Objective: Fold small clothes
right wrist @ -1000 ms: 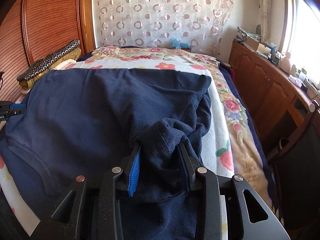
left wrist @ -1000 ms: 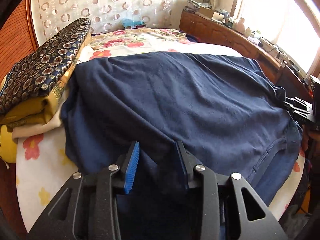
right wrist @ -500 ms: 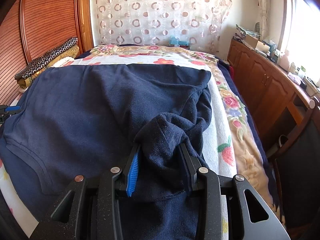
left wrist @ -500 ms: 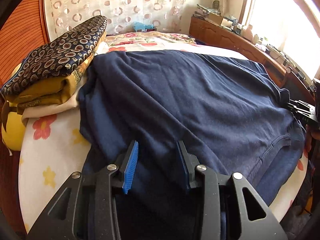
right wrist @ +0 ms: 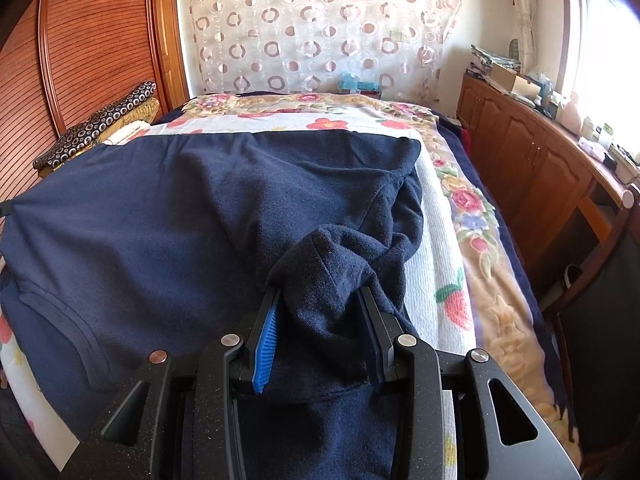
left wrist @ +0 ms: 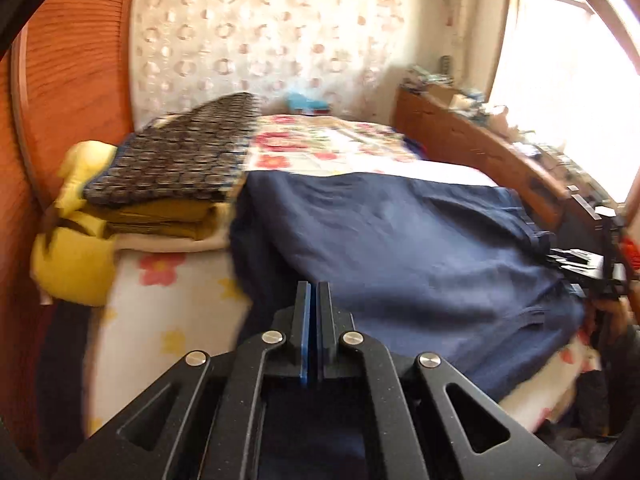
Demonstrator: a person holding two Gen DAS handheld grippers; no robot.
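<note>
Right wrist view: your right claw (right wrist: 320,312) is pinching a bunched sleeve of the sweater (right wrist: 168,216) on the bed (right wrist: 448,216); left claw (left wrist: 314,300) pressed together, apparently gripping nothing.

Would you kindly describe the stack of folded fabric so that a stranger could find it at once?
Look beside the reddish slatted wooden panel, at the bed's left edge. The pile of folded textiles sits there, beyond the spread navy blue sweater. Its dark top layer bears small pale rings, over mustard folds.
</note>
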